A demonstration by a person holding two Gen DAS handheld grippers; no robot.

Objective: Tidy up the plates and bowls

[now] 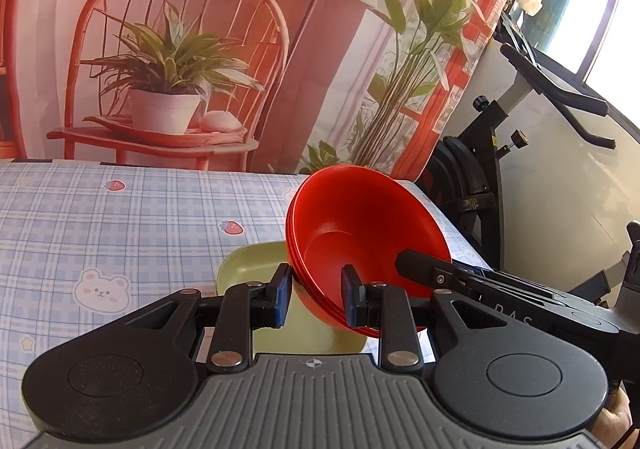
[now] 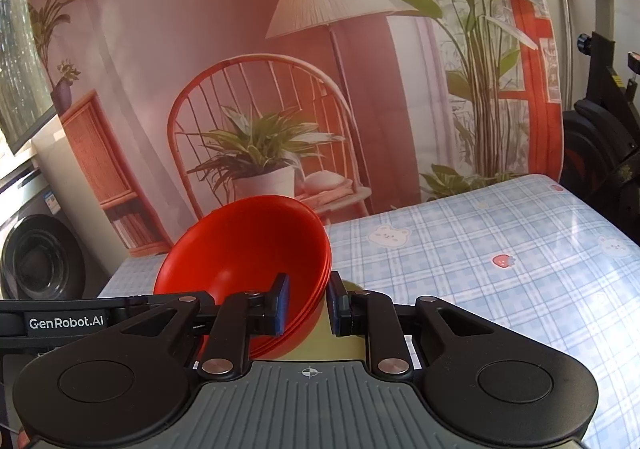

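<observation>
A nested stack of red bowls (image 1: 360, 225) hangs tilted above the table, held from two sides. My left gripper (image 1: 316, 299) is shut on the stack's near rim, one pad inside and one outside. My right gripper (image 2: 309, 303) is shut on the opposite rim of the same red bowls (image 2: 244, 249). One of the right gripper's fingers (image 1: 424, 269) reaches in from the right in the left wrist view. A pale green plate (image 1: 256, 261) lies on the cloth under the stack, and the green plate (image 2: 348, 345) shows as a sliver in the right wrist view.
The table (image 1: 120, 233) wears a blue checked cloth with bears and strawberries. A printed backdrop (image 1: 180, 49) hangs behind its far edge. An exercise bike (image 1: 520, 137) stands past the right edge. A washing machine (image 2: 36, 265) stands to the left.
</observation>
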